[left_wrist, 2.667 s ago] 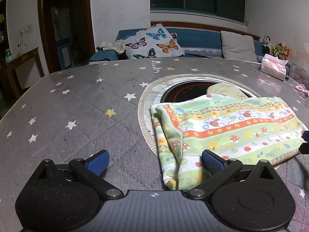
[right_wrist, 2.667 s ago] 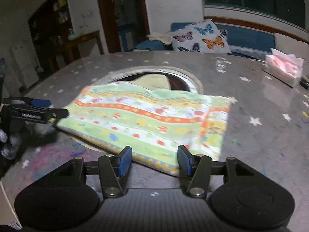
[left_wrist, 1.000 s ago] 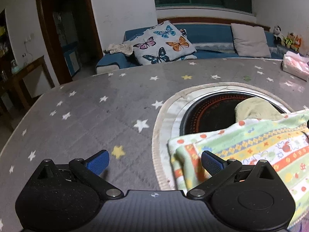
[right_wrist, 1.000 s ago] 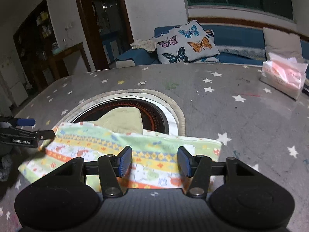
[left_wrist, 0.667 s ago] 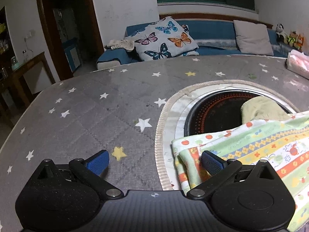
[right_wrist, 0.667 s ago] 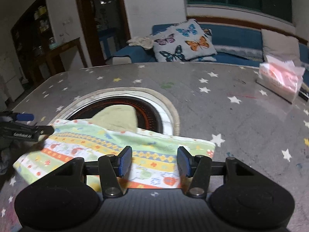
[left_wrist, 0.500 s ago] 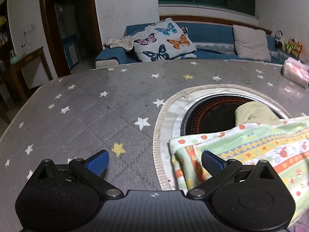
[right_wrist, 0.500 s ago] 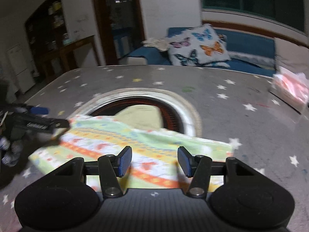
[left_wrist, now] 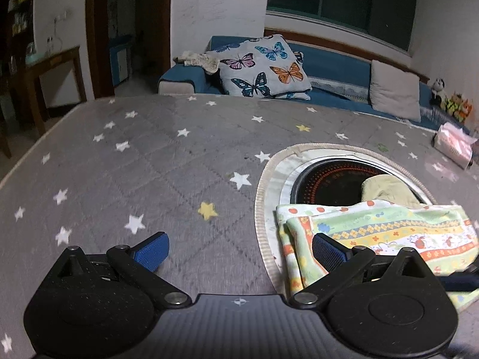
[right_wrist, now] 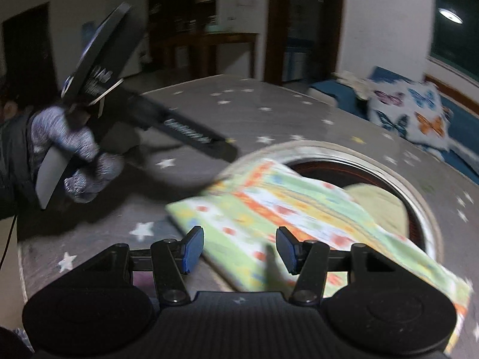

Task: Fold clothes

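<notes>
A folded striped green, orange and white cloth (left_wrist: 389, 236) lies on the grey star-patterned table, partly over a round dark hotplate (left_wrist: 332, 179). It also shows in the right wrist view (right_wrist: 287, 209). My left gripper (left_wrist: 239, 248) is open and empty, its right finger at the cloth's left edge. My right gripper (right_wrist: 239, 249) is open and empty, just short of the cloth's near edge. The left gripper's body and gloved hand (right_wrist: 89, 137) show at the left of the right wrist view.
A pale yellow cloth (left_wrist: 386, 191) lies on the hotplate behind the striped one. A tissue pack (left_wrist: 455, 145) sits at the table's far right. A blue sofa with a butterfly cushion (left_wrist: 263, 65) stands behind the table. The grey table cover (left_wrist: 149, 164) stretches left.
The right gripper has swung sharply left, so the left gripper and hand now fill its left side. The left view has shifted slightly; the cloth lies as before.
</notes>
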{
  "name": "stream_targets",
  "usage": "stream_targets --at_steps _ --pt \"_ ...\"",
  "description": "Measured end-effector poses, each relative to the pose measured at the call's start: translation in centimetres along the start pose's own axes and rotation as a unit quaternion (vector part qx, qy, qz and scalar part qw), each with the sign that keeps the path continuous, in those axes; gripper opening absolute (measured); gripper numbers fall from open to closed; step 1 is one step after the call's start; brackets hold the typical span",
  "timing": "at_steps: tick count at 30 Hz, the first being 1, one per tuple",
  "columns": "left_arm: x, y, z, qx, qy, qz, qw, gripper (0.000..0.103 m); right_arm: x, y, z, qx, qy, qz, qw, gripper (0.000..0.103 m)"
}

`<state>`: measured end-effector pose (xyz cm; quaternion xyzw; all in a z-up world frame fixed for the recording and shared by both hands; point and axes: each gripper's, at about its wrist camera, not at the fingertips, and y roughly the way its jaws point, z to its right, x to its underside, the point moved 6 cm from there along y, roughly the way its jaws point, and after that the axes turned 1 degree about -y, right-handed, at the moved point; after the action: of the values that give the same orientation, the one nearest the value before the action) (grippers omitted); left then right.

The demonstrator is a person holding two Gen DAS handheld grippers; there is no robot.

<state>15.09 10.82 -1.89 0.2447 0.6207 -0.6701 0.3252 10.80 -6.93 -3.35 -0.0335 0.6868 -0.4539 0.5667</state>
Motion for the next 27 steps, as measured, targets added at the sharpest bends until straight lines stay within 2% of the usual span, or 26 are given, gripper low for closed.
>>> stream_targets --at_steps 3,7,8,9,10,13,21,24,26,27 --pt "0.4 -0.1 -0.3 0.02 -0.027 -0.012 0.9994 0.103 -0.5 1.3 -2.0 -0.008 -0.032 -0.003 0.999 0.054" --pt "1.0 -0.2 -0.3 0.053 -0.062 -0.03 0.9962 0.103 -0.5 3.1 -3.9 0.012 -0.074 -0.01 0.997 0.049" --pt "1.0 -0.2 -0.3 0.059 -0.068 -0.032 0.9954 0.103 -0.5 3.4 -4.1 0.018 -0.079 -0.01 0.997 0.047" --pt "1.1 -0.3 -0.2 0.065 -0.074 -0.035 0.9946 0.103 -0.4 3.5 -4.1 0.023 -0.083 -0.011 0.996 0.039" --pt "1.2 -0.3 -0.2 0.07 -0.08 -0.037 0.9936 0.103 -0.4 3.5 -4.1 0.025 -0.081 -0.008 0.996 0.03" --pt "1.4 -0.3 0.1 0.089 -0.104 -0.048 0.9894 0.103 -0.6 2.9 -4.0 0.021 -0.066 0.004 0.998 0.016" --pt "1.7 0.4 1.3 0.15 -0.191 -0.086 0.9662 0.102 -1.4 -0.3 -2.5 0.01 -0.012 0.044 0.999 0.012" --pt "1.6 0.7 2.1 0.169 -0.207 -0.094 0.9591 0.089 -1.4 -1.1 -2.2 0.008 -0.002 0.054 0.999 0.011" --pt "1.6 1.0 2.6 0.177 -0.211 -0.1 0.9561 0.069 -1.2 -1.5 -2.1 0.005 0.0 0.057 0.998 0.011" --pt "1.7 1.1 3.0 0.181 -0.211 -0.104 0.9551 0.064 -1.1 -1.6 -2.2 0.004 0.001 0.059 0.998 0.011"
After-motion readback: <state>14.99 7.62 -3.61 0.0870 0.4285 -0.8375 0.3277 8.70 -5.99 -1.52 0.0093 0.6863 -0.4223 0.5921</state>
